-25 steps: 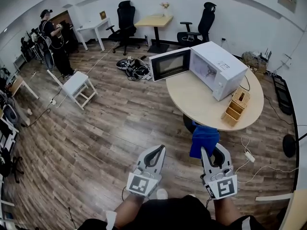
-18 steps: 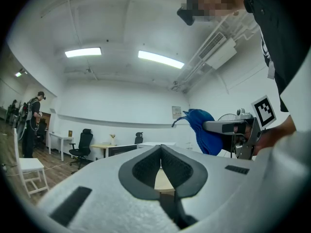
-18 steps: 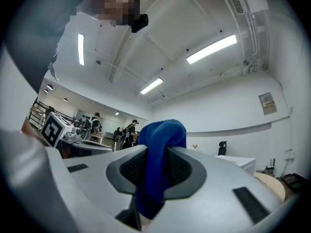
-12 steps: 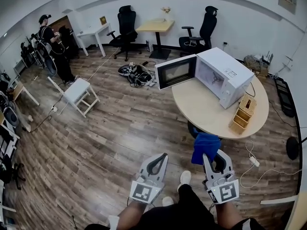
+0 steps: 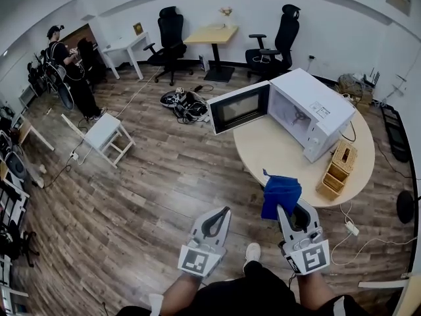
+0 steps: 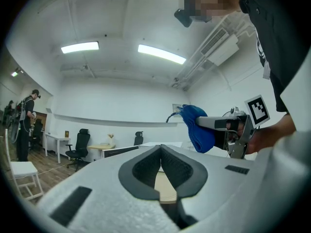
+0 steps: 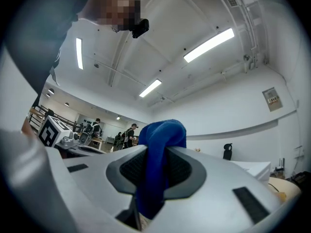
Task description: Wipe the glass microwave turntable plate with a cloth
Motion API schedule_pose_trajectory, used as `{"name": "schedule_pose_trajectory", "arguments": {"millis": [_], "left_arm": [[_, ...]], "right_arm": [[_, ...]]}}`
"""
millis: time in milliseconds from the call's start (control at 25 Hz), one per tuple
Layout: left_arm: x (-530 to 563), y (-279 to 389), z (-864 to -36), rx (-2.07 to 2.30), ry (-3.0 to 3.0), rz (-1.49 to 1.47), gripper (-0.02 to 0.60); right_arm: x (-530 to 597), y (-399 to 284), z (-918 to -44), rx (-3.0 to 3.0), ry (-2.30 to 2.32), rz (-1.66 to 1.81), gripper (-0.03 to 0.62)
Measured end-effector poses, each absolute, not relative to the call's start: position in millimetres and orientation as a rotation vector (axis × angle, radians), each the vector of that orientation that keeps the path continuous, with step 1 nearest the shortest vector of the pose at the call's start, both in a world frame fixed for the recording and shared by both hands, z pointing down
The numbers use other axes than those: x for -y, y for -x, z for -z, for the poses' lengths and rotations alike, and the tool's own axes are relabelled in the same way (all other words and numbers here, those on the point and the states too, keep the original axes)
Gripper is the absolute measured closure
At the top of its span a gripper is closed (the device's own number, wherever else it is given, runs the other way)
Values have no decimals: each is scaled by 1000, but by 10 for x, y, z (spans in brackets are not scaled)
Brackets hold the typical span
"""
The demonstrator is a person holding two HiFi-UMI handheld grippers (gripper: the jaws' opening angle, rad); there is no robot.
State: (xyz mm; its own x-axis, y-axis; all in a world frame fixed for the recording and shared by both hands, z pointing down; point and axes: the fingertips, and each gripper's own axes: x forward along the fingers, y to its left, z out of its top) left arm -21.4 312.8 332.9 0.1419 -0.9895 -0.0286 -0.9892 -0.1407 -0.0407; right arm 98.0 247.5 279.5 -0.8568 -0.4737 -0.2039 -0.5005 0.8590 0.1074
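A white microwave (image 5: 314, 112) stands on the round wooden table (image 5: 283, 157) with its door (image 5: 239, 106) swung open to the left. The cavity is in view, but I cannot make out the glass turntable plate inside. My right gripper (image 5: 288, 210) is shut on a blue cloth (image 5: 281, 195), held up in front of the table's near edge. In the right gripper view the blue cloth (image 7: 158, 171) bunches up between the jaws. My left gripper (image 5: 217, 219) is shut and holds nothing; its closed tips (image 6: 161, 148) point towards the table. The blue cloth (image 6: 197, 130) shows at the right of that view.
A wicker box (image 5: 339, 164) sits on the table right of the microwave. A white stool (image 5: 103, 130), a cable pile (image 5: 185, 100), office chairs (image 5: 168, 35) and a standing person (image 5: 66, 61) are further off. A power strip (image 5: 352, 228) lies on the floor by the table.
The table and microwave have come nearer and shifted slightly right in the head view. Both grippers keep the same pose, the right still shut on the cloth.
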Motion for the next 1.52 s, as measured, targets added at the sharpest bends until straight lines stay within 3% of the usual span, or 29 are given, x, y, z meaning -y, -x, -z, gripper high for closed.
{"name": "schedule_pose_trajectory", "arguments": {"millis": [1040, 1520], "left_arm": [[-1210, 311, -3381, -2081, 2301, 40, 575], [-457, 967, -3198, -2039, 2304, -21, 575]], "right_arm": [[-518, -786, -2985, -2938, 684, -174, 507], [146, -218, -2850, -2906, 749, -238, 505]]}}
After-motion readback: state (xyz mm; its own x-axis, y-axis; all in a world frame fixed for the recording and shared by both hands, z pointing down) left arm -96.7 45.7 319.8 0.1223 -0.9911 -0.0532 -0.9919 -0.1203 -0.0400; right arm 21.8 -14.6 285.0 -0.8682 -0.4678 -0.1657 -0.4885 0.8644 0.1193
